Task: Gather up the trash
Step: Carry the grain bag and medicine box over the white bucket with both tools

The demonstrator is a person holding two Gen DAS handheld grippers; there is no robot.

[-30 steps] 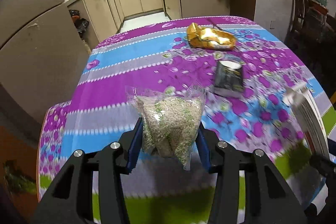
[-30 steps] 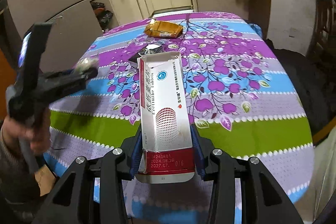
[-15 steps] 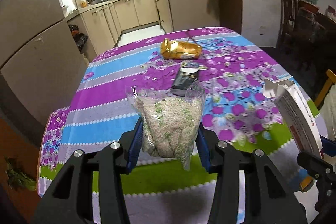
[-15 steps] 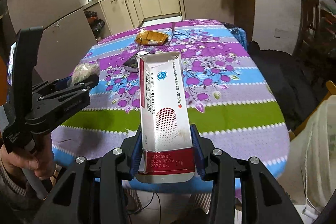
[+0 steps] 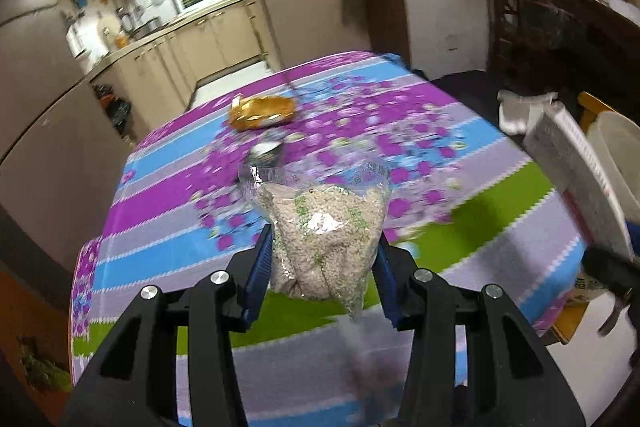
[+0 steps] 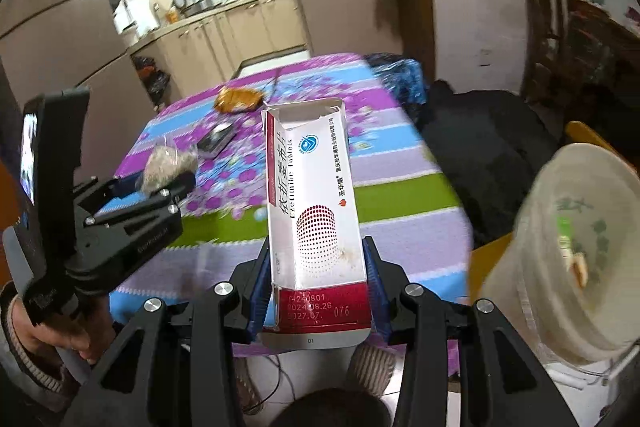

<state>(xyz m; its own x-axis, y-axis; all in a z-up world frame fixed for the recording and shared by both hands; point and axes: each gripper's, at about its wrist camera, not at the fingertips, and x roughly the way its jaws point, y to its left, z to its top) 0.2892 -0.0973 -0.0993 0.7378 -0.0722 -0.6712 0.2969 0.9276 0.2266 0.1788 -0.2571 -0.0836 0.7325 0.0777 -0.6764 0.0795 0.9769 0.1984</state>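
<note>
Glossy clear plastic bag (image 5: pixel 326 223); matt cardboard box (image 6: pixel 316 203); cloth tablecloth (image 5: pixel 160 211).

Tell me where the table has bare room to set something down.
The near half of the tablecloth, from the green stripe to the front edge, is bare, and so is the right side. The far left is crowded: gold wrapper and dark packet.
</note>
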